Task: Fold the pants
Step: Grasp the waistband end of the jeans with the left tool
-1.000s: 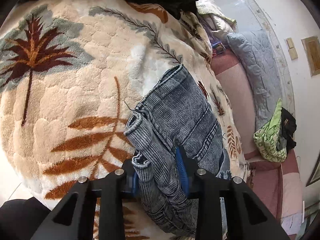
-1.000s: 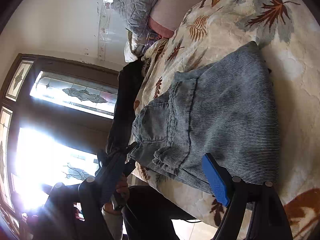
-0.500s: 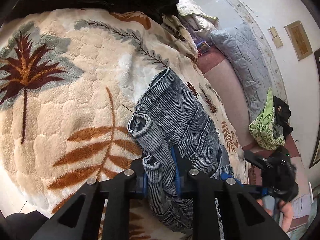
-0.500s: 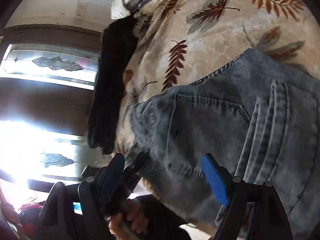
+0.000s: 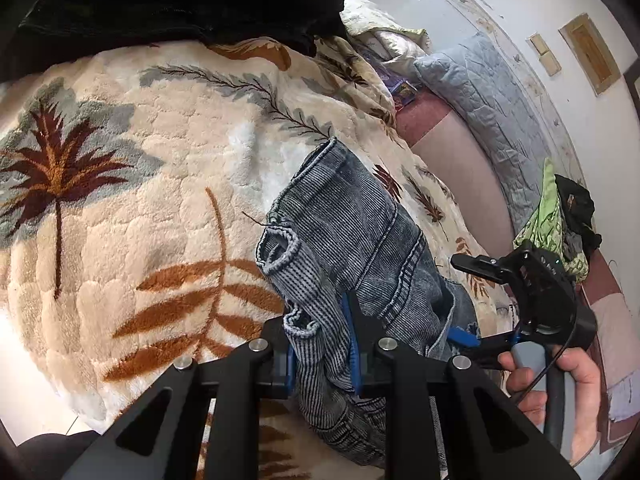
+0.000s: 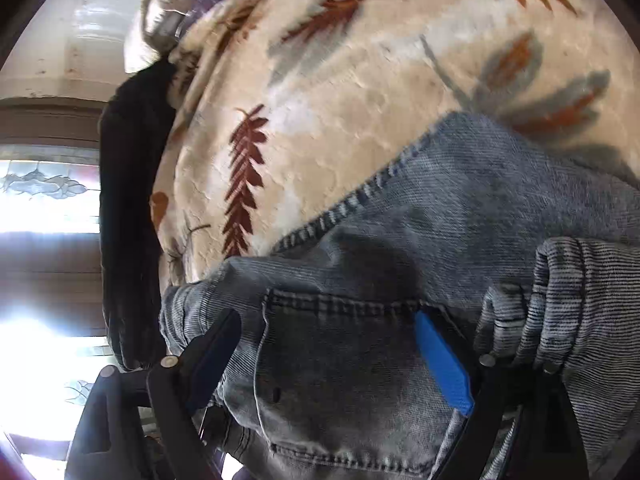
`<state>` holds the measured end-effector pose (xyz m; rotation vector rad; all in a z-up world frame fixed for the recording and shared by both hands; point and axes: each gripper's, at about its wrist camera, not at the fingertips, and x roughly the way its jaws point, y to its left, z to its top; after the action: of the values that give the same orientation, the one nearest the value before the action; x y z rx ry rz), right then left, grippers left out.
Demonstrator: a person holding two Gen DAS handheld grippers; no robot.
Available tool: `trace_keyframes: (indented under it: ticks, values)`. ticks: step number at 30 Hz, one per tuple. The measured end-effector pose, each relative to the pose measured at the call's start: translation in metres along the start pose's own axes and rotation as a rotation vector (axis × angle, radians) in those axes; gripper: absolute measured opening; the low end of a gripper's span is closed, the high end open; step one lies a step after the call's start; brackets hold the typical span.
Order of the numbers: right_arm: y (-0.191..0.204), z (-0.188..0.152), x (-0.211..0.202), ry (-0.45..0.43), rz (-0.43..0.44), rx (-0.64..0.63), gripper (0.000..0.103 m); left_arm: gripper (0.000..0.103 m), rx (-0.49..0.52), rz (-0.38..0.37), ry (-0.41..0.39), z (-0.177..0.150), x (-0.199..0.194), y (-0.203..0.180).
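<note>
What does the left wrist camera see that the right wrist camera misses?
Only left: the right hand-held gripper and the hand holding it, a grey pillow, and the left hand-held gripper clamped on a bunched pant leg. Only right: a bright window and the jeans' back pocket between open jaws that have just widened. Both: the jeans and the leaf blanket.

The jeans [image 5: 352, 240] are lying on the blanket [image 5: 140, 200] covering the bed, near its front edge; a dark garment [image 5: 180, 0] is lying at the blanket's far edge.
</note>
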<state>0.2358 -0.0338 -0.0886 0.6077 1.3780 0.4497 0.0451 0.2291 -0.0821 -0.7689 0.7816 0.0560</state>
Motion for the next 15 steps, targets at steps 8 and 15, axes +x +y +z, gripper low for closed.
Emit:
trace_keyframes:
  ticks: [8,15]
  values:
    - [0.012,-0.01,0.003,0.022,-0.067,-0.042,0.097,0.021,0.016,0.027,-0.002,0.0,0.002,-0.005]
    - [0.028,-0.019,-0.008,0.013,-0.044,-0.081,0.098,0.021,0.019,0.025,0.004,0.001,0.002,-0.003]
